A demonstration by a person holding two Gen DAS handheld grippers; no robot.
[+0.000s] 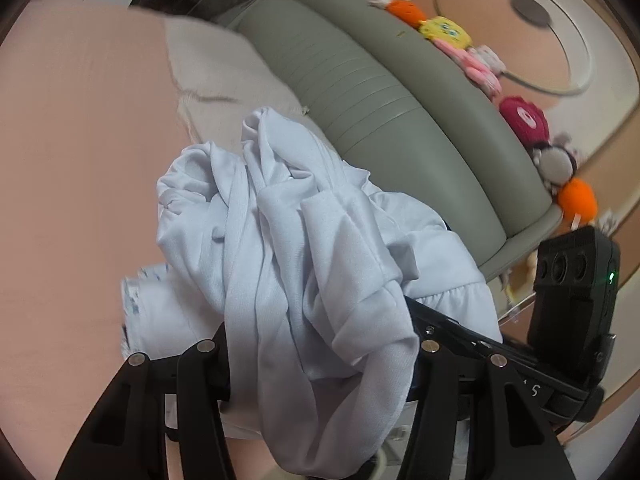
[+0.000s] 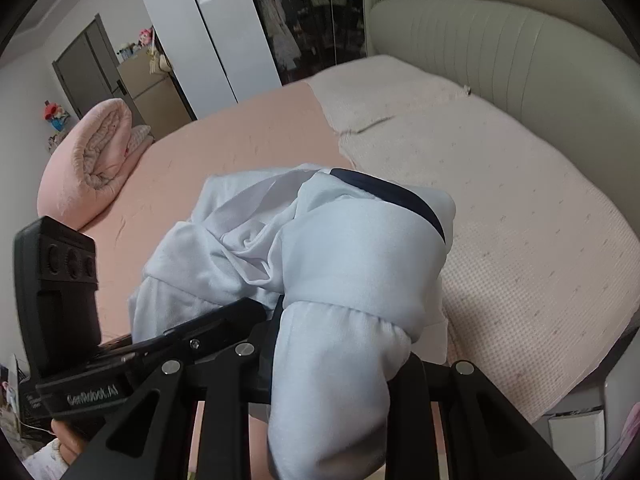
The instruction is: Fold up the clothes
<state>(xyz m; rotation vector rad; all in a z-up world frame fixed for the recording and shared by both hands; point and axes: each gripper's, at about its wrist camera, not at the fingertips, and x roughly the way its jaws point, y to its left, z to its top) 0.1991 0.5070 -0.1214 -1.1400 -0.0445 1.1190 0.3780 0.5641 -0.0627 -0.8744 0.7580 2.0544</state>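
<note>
A pale blue-white garment [image 1: 288, 220] hangs bunched over the pink bed sheet [image 1: 72, 160]. My left gripper [image 1: 320, 352] is shut on a thick fold of it, and cloth fills the gap between its black fingers [image 1: 208, 364]. In the right wrist view the same garment [image 2: 352, 248] shows a gathered elastic hem and a dark navy stripe [image 2: 400, 196]. My right gripper [image 2: 336, 360] is shut on that hem end. The two grippers sit close together, and each one's camera housing [image 1: 576, 280] [image 2: 56, 280] shows in the other's view.
A cream blanket [image 2: 500, 208] covers the bed beside the grey-green padded headboard [image 1: 360, 92]. Plush toys [image 1: 444, 32] line the headboard's top. A rolled pink quilt [image 2: 92, 152] lies at the bed's far left. A white wardrobe [image 2: 208, 28] stands behind.
</note>
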